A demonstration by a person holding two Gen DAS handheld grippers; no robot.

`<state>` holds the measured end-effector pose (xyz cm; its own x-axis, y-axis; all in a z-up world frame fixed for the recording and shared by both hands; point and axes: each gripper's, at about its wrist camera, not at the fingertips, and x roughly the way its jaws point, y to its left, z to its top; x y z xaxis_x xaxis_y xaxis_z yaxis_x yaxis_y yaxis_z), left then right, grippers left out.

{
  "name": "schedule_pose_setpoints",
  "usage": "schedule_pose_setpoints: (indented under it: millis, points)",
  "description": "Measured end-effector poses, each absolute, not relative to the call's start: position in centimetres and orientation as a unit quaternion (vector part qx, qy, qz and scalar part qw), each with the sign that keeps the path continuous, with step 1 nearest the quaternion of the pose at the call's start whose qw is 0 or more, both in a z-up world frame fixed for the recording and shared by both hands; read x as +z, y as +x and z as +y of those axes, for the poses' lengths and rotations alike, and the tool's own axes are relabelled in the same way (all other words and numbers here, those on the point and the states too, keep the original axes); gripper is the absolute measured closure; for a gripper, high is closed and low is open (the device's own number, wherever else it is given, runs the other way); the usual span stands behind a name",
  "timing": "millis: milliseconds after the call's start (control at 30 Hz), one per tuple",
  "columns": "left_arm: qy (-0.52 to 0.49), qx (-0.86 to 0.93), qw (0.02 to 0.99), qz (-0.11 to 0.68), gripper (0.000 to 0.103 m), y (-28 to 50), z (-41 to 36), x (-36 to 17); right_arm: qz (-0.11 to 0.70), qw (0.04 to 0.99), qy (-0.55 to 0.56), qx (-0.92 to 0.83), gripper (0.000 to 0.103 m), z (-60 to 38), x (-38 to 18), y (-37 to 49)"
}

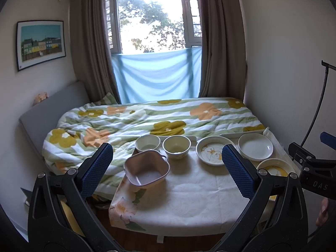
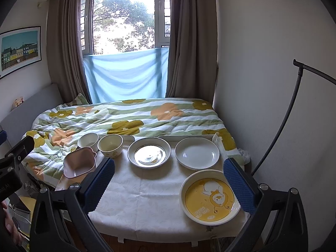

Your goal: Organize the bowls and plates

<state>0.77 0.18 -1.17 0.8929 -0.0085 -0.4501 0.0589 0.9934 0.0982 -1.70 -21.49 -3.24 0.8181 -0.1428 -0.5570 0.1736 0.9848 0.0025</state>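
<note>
On a white-clothed table (image 2: 147, 199) stand a pink square bowl (image 1: 146, 169) (image 2: 79, 162) at the left edge, a white bowl (image 1: 147, 142) (image 2: 88, 140), a cream bowl (image 1: 176, 146) (image 2: 110, 146), a duck-print deep plate (image 1: 213, 153) (image 2: 149, 152), a plain white plate (image 1: 255, 146) (image 2: 197, 153) and a yellow duck plate (image 2: 210, 197) (image 1: 275, 169) at front right. My left gripper (image 1: 168, 168) is open and empty, above the table's front. My right gripper (image 2: 169, 185) is open and empty, above the table near the yellow plate.
A bed with a flowered quilt (image 1: 147, 117) lies right behind the table. White trays (image 2: 184, 137) sit at the table's back edge. A wall stands close on the right, with a black lamp arm (image 2: 294, 113). Curtains and a window are beyond.
</note>
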Motion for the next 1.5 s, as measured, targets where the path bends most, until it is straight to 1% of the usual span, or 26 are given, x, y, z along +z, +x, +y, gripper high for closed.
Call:
schedule_pose_setpoints:
  millis: [167,267,600,700,833,900,1067,1133,1200,1267,1300,1333,1367,1400,1433,1467,1500]
  points:
    - [0.059,-0.016,0.961,0.269,0.0,1.1,0.9,-0.7,0.29,0.953,0.027,-0.082,0.0,-21.5,-3.2,-1.6]
    - [0.059,-0.015,0.967,0.246,0.0,1.1,1.0,-0.8,0.289,0.953,0.03,-0.081,0.0,-21.5,-3.2,-1.7]
    - [0.065,-0.042,0.963,0.257,0.0,2.2,1.5,-1.3,0.295,0.949,0.045,-0.098,0.0,-20.8,-5.3,-2.7]
    - [0.064,-0.072,0.959,0.266,0.0,3.2,0.8,-2.8,0.313,0.94,0.057,-0.126,0.0,-21.8,-6.5,-3.0]
    - [0.085,-0.119,0.939,0.313,0.0,5.3,-1.5,-5.5,0.345,0.921,0.077,-0.164,0.0,-24.7,-8.7,-4.0]
    - [0.074,-0.152,0.927,0.334,0.0,6.5,-3.3,-6.9,0.368,0.909,0.092,-0.175,0.0,-26.7,-10.4,-4.4]
    - [0.09,-0.229,0.892,0.38,0.0,10.6,-9.2,-11.2,0.412,0.881,0.163,-0.164,0.0,-32.5,-14.6,-4.3]
    - [0.091,-0.255,0.869,0.414,0.0,12.5,-11.8,-13.2,0.429,0.87,0.183,-0.159,0.001,-34.6,-16.4,-3.9]
    - [0.091,-0.282,0.845,0.446,0.0,14.0,-14.3,-15.3,0.441,0.86,0.21,-0.151,0.004,-36.5,-18.0,-3.6]
    - [0.101,-0.301,0.822,0.472,0.001,15.6,-16.8,-17.6,0.45,0.849,0.239,-0.139,0.014,-38.3,-19.5,-3.2]
    - [0.107,-0.311,0.81,0.485,0.002,16.2,-17.8,-18.7,0.457,0.843,0.249,-0.136,0.016,-39.2,-20.3,-2.9]
    - [0.113,-0.318,0.801,0.495,0.004,16.7,-18.8,-19.7,0.465,0.836,0.257,-0.134,0.022,-39.6,-20.9,-2.4]
    - [0.118,-0.326,0.79,0.505,0.008,17.3,-19.8,-20.8,0.471,0.831,0.265,-0.132,0.029,-40.4,-21.6,-2.2]
    - [0.12,-0.334,0.779,0.517,0.017,17.8,-20.8,-21.9,0.476,0.826,0.274,-0.129,0.031,-41.1,-22.3,-2.0]
    - [0.119,-0.341,0.767,0.531,0.021,18.2,-21.5,-22.8,0.48,0.821,0.283,-0.126,0.035,-42.0,-23.0,-1.7]
    - [0.118,-0.347,0.755,0.543,0.027,18.6,-22.3,-23.7,0.482,0.818,0.29,-0.123,0.039,-42.7,-23.6,-1.4]
    - [0.12,-0.351,0.744,0.555,0.032,19.1,-23.0,-24.8,0.484,0.814,0.298,-0.118,0.041,-43.4,-24.2,-1.1]
